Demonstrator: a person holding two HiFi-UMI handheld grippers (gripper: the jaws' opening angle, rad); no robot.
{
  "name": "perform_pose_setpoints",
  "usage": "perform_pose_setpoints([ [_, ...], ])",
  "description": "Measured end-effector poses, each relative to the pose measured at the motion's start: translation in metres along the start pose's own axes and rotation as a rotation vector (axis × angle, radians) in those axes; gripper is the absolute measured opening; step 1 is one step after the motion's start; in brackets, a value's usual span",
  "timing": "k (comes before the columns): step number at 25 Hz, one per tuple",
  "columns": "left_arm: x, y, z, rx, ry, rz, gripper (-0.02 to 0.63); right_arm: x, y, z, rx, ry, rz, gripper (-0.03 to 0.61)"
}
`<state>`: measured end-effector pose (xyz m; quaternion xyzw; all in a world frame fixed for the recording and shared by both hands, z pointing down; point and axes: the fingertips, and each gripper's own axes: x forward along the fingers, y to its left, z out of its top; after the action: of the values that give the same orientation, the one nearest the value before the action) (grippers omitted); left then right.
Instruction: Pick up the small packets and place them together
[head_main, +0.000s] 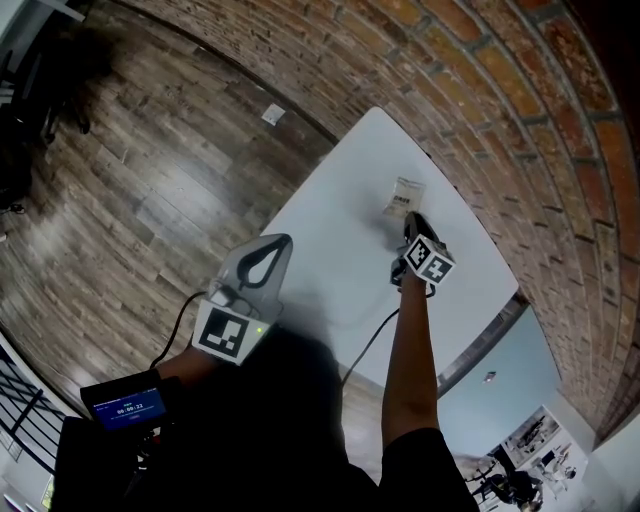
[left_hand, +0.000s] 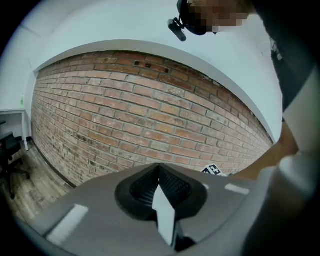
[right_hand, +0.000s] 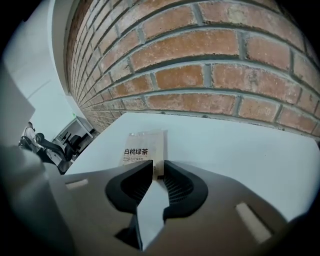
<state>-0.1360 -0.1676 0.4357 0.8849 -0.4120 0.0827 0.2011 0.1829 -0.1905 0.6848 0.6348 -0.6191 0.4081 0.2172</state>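
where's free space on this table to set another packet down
The white table is bare from the left tool at its floor-side edge across to the packet. Only the wall side is taken, by that packet and the right tool.

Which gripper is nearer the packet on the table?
Right. The right gripper is at the packet; the left gripper is well back, across the table.

One packet (head_main: 403, 197), one table (head_main: 330, 250), one left gripper (head_main: 272, 252), one right gripper (head_main: 411, 225).
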Motion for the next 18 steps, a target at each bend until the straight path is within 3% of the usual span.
perform_pose_setpoints([
  [12, -0.002, -0.002, -0.005, -0.007, 0.013, -0.002, 0.000, -0.004, 0.019, 0.000, 0.021, -0.028, 0.057, 0.017],
  [18, -0.007, -0.005, -0.006, -0.002, 0.006, -0.015, 0.000, -0.029, 0.031, 0.000, 0.097, -0.102, 0.073, 0.005],
])
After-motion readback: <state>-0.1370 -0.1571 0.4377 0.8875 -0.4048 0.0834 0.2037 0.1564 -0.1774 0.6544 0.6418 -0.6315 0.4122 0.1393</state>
